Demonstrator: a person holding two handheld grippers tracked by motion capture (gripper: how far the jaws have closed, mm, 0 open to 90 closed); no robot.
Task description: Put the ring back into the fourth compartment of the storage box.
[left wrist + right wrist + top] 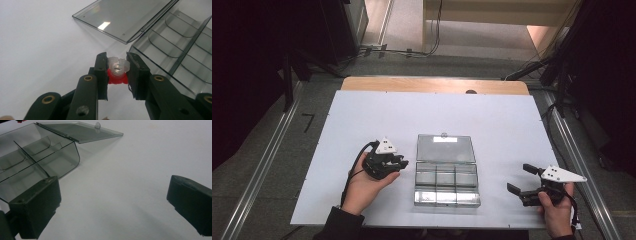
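Jaws hover over white table [362, 115] on grey floor [272, 150].

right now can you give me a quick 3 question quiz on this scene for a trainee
1. True or false: the lid of the clear compartment box is shut.
2. What does the left gripper hold? A) a black screw B) a small clear and red plastic piece C) nothing
3. In a few words, how does the right gripper stand, and is anything between its jaws?

Key
1. False: the lid lies open, folded back flat on the white table.
2. B: the jaws are closed on the small clear and red plastic piece, beside the box's left side.
3. Open wide with nothing between its jaws, to the right of the box and apart from it.
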